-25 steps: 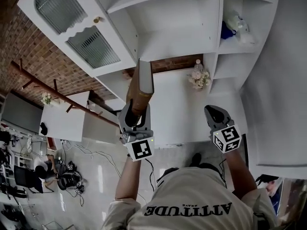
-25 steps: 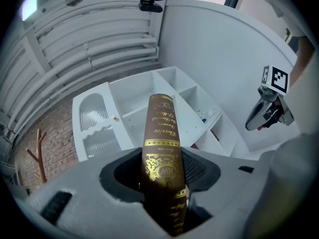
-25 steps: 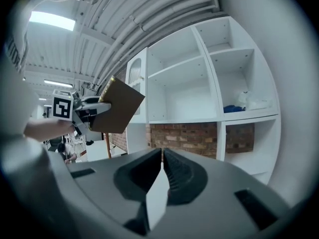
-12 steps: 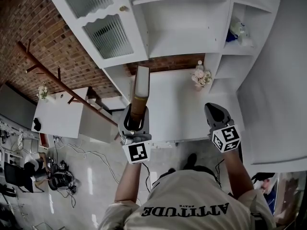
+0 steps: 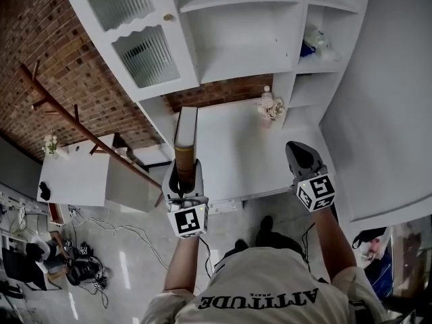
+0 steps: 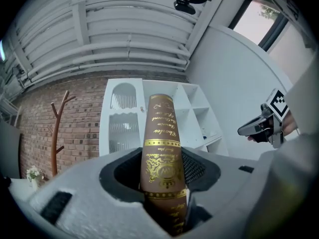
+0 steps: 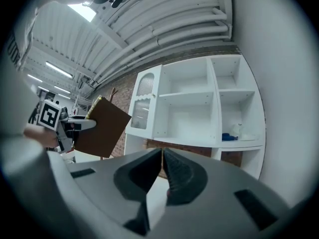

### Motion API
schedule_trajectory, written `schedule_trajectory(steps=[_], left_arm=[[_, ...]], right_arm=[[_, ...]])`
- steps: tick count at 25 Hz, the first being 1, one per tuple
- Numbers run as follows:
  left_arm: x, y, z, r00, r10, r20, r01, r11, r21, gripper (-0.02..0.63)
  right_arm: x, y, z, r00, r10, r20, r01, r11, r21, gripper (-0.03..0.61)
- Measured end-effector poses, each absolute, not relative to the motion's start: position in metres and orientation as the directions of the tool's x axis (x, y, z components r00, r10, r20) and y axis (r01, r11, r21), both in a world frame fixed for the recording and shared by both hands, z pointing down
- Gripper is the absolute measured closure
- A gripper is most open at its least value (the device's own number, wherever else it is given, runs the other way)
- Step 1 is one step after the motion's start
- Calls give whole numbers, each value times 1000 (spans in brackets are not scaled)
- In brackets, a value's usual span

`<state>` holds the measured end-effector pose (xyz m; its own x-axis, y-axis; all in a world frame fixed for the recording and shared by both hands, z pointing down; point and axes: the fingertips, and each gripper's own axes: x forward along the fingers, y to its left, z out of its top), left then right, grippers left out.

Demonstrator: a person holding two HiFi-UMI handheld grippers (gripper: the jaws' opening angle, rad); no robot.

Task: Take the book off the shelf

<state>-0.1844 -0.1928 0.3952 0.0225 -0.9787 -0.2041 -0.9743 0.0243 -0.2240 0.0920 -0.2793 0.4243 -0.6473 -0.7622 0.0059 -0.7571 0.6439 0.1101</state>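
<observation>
My left gripper (image 5: pixel 183 175) is shut on a brown book (image 5: pixel 185 135) with a gold-printed spine (image 6: pixel 161 148). It holds the book upright, its pale page edge facing up, over the front left part of the white desk top (image 5: pixel 233 155). The book is out of the white shelf unit (image 5: pixel 250 39) and below it. In the right gripper view the book's brown cover (image 7: pixel 102 128) shows at the left, in the left gripper (image 7: pixel 75 125). My right gripper (image 5: pixel 298 152) is shut with nothing in it and hovers over the desk's front right edge; its jaws (image 7: pixel 162 169) meet.
A small vase of flowers (image 5: pixel 268 105) stands at the back of the desk. A blue and white thing (image 5: pixel 314 41) lies in a right shelf compartment. A glass-front cabinet door (image 5: pixel 138 49) stands at the left. A wooden coat stand (image 5: pixel 74 133) leans by the brick wall.
The left gripper and the book have come down and away from the shelf, a little to the left. The right gripper has hardly moved.
</observation>
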Motion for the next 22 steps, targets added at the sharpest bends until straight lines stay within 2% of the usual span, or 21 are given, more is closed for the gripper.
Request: schedule_trajectory(steps=[9, 22], left_arm=[[-176, -188, 401, 5, -979, -205, -984, 32, -175, 388], [-150, -195, 402, -102, -976, -191, -988, 121, -94, 388]], right_arm=[[123, -277, 416, -599, -800, -21, -798, 595, 92, 546], [159, -292, 426, -620, -784, -18, -784, 618, 54, 546]])
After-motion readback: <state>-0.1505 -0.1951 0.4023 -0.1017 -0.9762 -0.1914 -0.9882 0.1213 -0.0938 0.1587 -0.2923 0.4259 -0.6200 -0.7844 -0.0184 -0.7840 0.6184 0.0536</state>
